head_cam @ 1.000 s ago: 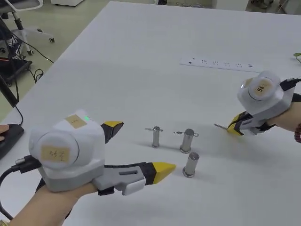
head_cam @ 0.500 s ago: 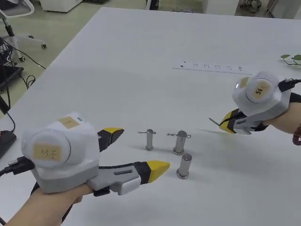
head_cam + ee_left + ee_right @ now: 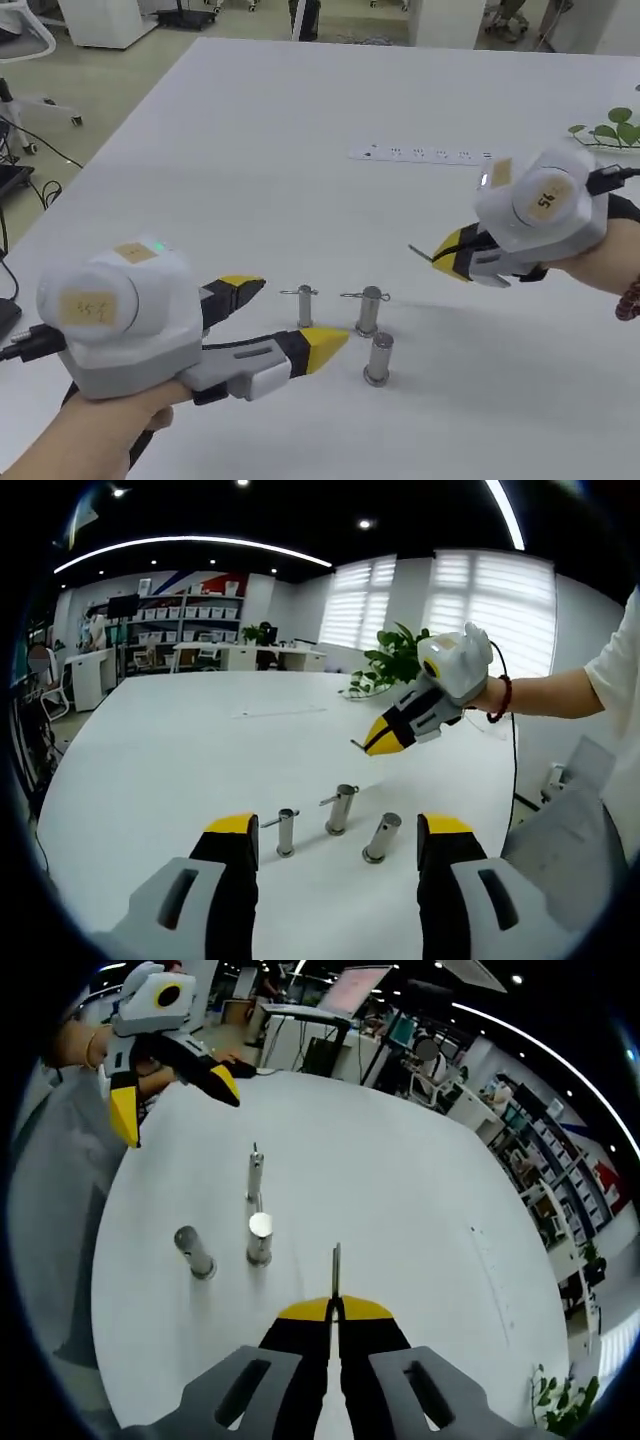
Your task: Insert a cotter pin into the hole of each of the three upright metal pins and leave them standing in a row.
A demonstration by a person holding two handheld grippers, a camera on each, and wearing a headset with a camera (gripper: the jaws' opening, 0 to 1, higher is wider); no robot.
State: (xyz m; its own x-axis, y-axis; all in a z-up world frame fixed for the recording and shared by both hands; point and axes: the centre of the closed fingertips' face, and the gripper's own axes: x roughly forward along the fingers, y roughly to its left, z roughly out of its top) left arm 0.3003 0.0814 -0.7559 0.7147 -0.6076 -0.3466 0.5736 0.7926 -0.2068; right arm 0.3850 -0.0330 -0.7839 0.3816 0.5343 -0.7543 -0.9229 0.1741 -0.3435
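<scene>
Pinching a thin silver wire cotter pin (image 3: 336, 1270) between the tightly closed yellow tips of the right gripper (image 3: 335, 1312), most of the wire poking straight out ahead. Hovering clear above the white table (image 3: 250, 150). Looking along those jaws at three short upright grey metal pins, ahead and below: a nearer fitted metal pin (image 3: 260, 1238) and a farther fitted metal pin (image 3: 256, 1175), each already carrying a cotter pin through its head, lining up just left of the wire; further left, out of that line, the bare metal pin (image 3: 193, 1250).

Spreading the left gripper (image 3: 292, 314) wide, gripping nothing, low over the table, framing all three pins just beyond its tips, the bare one nearest its right-hand jaw.

Probably carrying the last cotter pin across to the bare metal pin. Wanting, for a clean job: steadying the shank below the head with the left jaws, levelling the wire with the cross-hole, pushing straight through without tipping the neighbours. Failing to read the hole's facing. Likely nudging the pin into the row afterwards.

Enjoying open tabletop on every side of both grippers: a long white power strip (image 3: 425, 155) lying well beyond the right jaws, a green leafy plant (image 3: 608, 128) further off, table edges well apart from the work. Minding the left tips, sitting just past the pins on the wire's path.
</scene>
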